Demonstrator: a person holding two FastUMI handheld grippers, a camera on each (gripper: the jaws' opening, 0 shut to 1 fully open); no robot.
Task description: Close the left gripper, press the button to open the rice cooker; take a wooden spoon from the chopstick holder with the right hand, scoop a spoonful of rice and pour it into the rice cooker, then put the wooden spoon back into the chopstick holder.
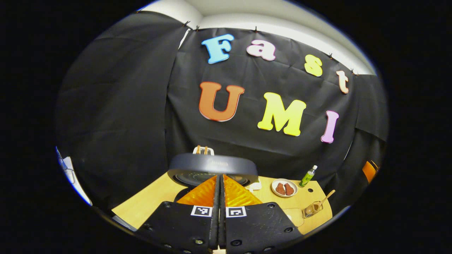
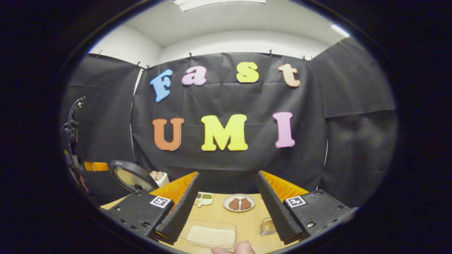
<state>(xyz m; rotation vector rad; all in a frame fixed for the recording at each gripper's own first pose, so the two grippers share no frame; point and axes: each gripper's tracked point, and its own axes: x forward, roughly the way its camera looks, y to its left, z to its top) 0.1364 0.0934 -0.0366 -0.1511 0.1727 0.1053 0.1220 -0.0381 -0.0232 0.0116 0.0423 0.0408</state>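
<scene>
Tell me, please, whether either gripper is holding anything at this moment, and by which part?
Nothing is held. The left gripper is shut with nothing between its fingers, in front of the grey rice cooker's raised lid; the right gripper is open and empty.

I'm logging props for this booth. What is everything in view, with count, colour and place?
Rice cooker lid: one, dark grey, raised open ahead of the left tool.
Plate: one, white, two brown pieces on it, mid table.
Bottle: one, green, white cap, behind the plate.
Chopstick holder: one, clear, near table edge.
Wooden spoon: one, tan, leaning in the holder.
Rice tray: one, clear, white rice, near edge.
Table: one, light wood.
Left tool: one, black and orange, shut.
Right tool: one, same colours, open.
</scene>
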